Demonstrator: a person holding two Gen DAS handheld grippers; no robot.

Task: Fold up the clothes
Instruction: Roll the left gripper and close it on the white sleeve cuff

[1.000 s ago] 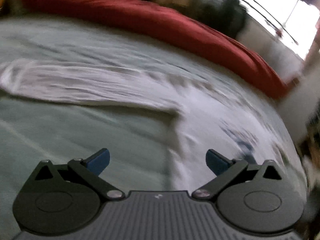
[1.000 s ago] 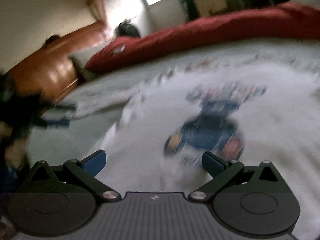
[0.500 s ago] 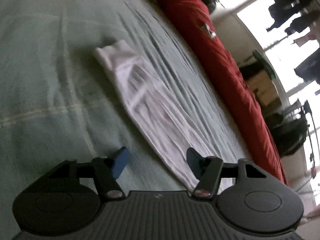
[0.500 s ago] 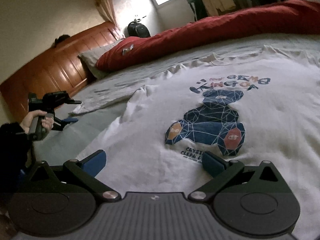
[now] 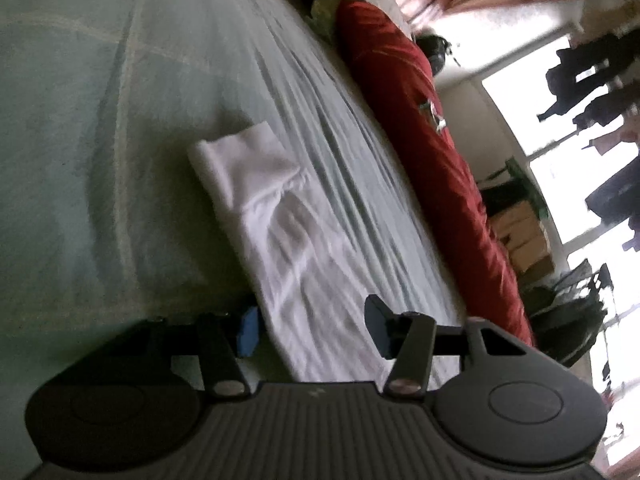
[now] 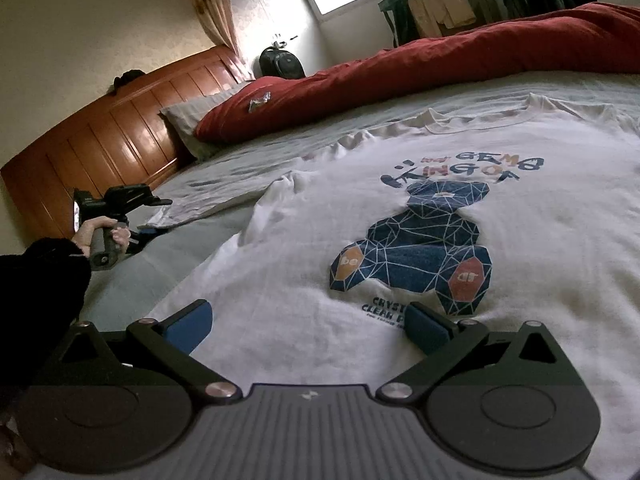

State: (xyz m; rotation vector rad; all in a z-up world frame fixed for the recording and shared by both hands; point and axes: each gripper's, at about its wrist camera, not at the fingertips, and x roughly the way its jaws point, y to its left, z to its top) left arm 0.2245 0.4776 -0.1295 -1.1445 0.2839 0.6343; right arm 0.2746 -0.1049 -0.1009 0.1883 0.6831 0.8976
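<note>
I have the white bear-print T-shirt (image 6: 420, 264) spread flat on the bed (image 5: 100, 140), and I am at the first fold, taking its left sleeve (image 5: 280, 232). My left gripper (image 5: 312, 330) is closing, fingers astride the sleeve but not yet pinching it, while my right gripper (image 6: 308, 322) hovers over the hem with fingers spread, holding nothing. Next, I judge, I must pinch the sleeve and carry it across the chest.
</note>
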